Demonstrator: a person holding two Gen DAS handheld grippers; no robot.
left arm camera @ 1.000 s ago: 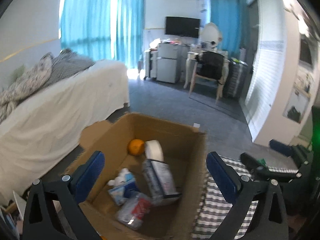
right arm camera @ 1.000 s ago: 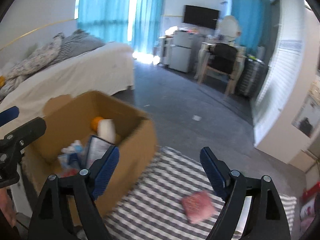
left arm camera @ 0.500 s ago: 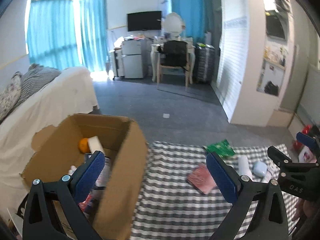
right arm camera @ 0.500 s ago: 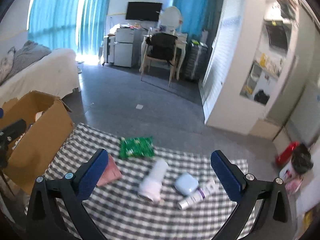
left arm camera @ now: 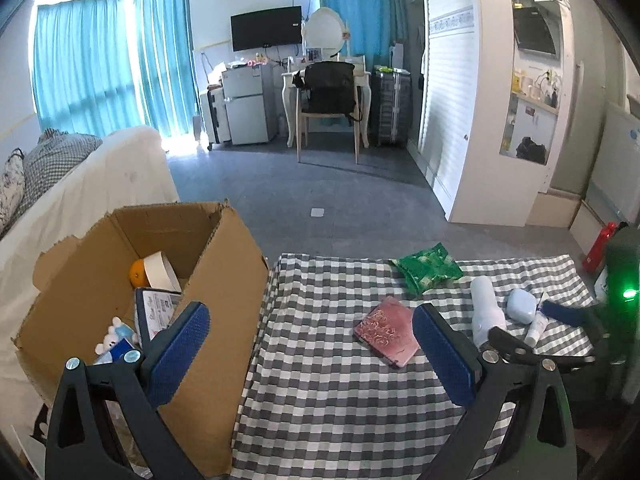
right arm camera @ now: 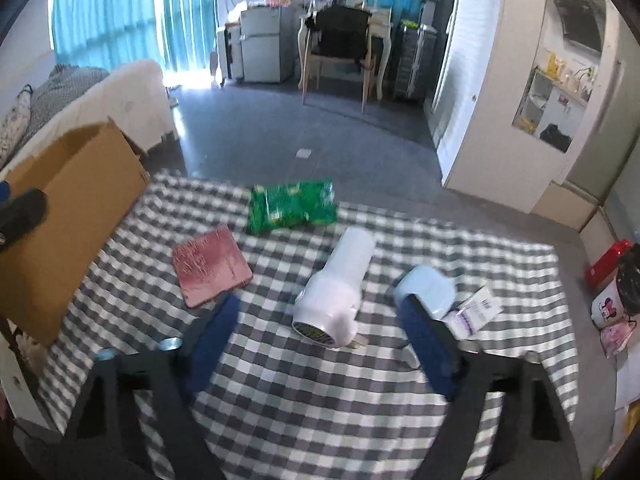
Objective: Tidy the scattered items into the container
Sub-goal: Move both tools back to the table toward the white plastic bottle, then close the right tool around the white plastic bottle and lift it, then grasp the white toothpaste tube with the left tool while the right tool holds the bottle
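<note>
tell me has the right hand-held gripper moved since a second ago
Yes. The right hand-held gripper swung away from the cardboard box, now at the view's left edge, toward the white hair dryer.

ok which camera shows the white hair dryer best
The right wrist view. The hair dryer lies near the middle of that picture, whole and close, its grille end toward the camera, on the checked cloth. In the left wrist view it is small, off to the right, its near end hidden behind the right tool.

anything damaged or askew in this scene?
The cardboard box has ragged, torn top edges, with a chunk missing from its left flap. On the checked cloth, the white bottle lies on its side. Nothing looks spilled.
</note>
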